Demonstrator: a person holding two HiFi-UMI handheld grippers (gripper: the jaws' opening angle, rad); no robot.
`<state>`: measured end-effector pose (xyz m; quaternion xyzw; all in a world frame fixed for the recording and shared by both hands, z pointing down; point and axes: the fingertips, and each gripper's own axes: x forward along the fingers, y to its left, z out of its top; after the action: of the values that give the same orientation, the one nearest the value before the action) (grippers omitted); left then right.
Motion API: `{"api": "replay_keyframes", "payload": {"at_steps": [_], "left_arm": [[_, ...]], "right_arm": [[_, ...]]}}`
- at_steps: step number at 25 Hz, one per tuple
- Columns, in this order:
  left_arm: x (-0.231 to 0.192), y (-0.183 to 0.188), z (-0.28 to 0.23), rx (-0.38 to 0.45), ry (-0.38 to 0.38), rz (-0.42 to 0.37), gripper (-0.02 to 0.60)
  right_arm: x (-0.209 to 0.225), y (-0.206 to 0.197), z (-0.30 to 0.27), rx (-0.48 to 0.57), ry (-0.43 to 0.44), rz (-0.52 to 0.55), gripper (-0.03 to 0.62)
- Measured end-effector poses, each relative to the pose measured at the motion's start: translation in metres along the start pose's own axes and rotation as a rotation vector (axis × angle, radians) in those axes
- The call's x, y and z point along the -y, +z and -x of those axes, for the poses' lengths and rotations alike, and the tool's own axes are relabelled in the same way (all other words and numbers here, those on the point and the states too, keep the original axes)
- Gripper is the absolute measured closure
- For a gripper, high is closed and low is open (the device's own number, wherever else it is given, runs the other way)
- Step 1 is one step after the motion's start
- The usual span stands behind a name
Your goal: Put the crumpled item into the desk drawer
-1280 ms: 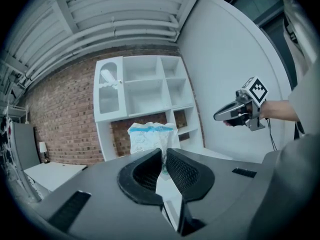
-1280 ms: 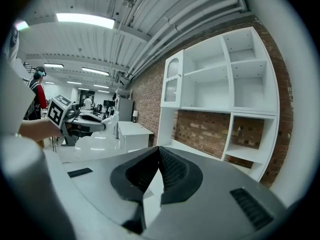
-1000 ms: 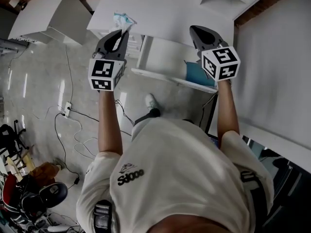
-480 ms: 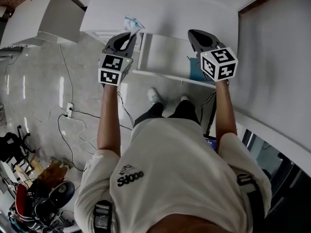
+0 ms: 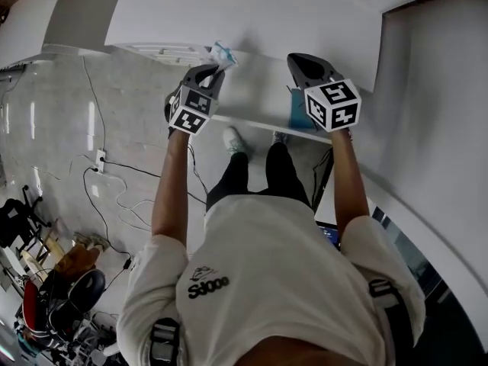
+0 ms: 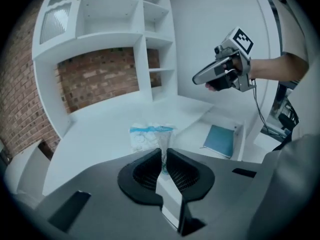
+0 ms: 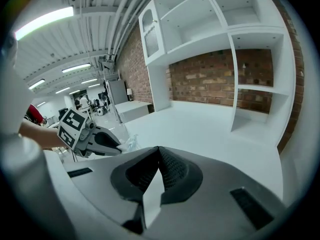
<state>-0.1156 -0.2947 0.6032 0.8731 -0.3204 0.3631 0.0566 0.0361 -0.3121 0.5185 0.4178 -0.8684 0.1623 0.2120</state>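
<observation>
The crumpled item [image 5: 223, 54], a white and light-blue wad, hangs from my left gripper [image 5: 216, 69], whose jaws are shut on its lower edge. In the left gripper view the wad [image 6: 149, 136] sticks up in front of the closed left gripper [image 6: 163, 156], above the white desktop [image 6: 100, 134]. The pulled-out desk drawer [image 5: 252, 120] lies just right of it, with a blue notebook [image 5: 301, 111] at its right end. My right gripper [image 5: 301, 61] hovers over the drawer's right side, shut and holding nothing. In its own view the right gripper [image 7: 159, 151] faces the left gripper [image 7: 112, 145].
A white desk [image 5: 252, 14] with a shelf hutch [image 6: 120, 39] stands against a brick wall [image 6: 100, 79]. The notebook [image 6: 220, 140] lies in the drawer [image 6: 239, 134]. Cables [image 5: 114, 181] and bags [image 5: 69, 280] lie on the floor at my left.
My left gripper has carried the crumpled item rightward from the desk's left edge to the open drawer's left side. The right gripper has stayed over the drawer's right end.
</observation>
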Motion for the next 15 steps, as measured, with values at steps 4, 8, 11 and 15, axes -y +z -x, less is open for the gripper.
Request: {"api": "replay_keyframes", "payload": {"at_steps": [4,8,11,15], "left_arm": [[0.026,-0.020,-0.032,-0.074,-0.033,0.003,0.541],[0.047,-0.037,-0.063,-0.132,-0.054,0.028,0.541],[0.060,-0.046,-0.086,-0.174,-0.064,0.037,0.541],[0.080,-0.068,-0.119,-0.249,-0.084,-0.031,0.541]], "right_arm": [[0.014,-0.027,-0.001,-0.023,0.023,0.000,0.588],[0.032,-0.050,0.000,-0.058,0.033,0.025,0.588],[0.047,-0.061,0.004,-0.068,0.034,0.053,0.589],[0.059,-0.076,0.008,-0.074,0.043,0.069,0.588]]}}
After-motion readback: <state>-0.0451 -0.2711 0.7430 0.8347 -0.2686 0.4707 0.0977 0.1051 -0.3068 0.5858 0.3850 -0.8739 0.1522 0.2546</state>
